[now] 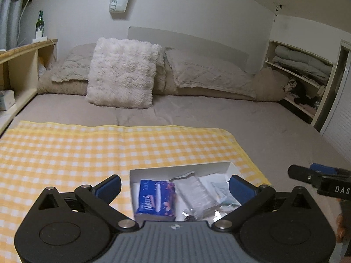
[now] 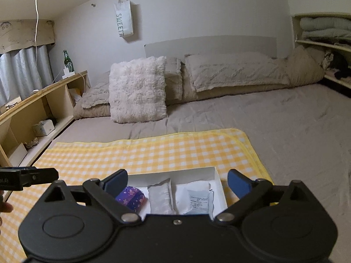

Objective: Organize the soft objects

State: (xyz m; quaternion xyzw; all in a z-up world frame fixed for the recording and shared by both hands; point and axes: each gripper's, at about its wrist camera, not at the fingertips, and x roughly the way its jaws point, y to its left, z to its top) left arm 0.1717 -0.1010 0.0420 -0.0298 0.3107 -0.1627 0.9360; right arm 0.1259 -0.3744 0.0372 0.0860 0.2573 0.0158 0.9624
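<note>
Both claws, left claw (image 1: 175, 184) and right claw (image 2: 177, 182), hang spread and empty just above a white box (image 2: 216, 176) on the bed's yellow checked blanket (image 2: 153, 151). Three soft packets (image 2: 160, 197) already lie inside; little seems left.

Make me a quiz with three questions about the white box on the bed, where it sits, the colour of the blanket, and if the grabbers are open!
1. Where does the white box sit?
A. on the checked blanket
B. on the wooden shelf
C. on the fluffy pillow

2. What colours are on the checked blanket?
A. red and black
B. yellow and white
C. green and blue

3. How are the left gripper and right gripper?
A. both open, holding nothing
B. both shut on the box
C. one holds the bottle

Answers: 1 A, the box rests on the blanket on the bed. 2 B, its squares are yellow and white. 3 A, their fingers are spread wide with only air between them.
</note>
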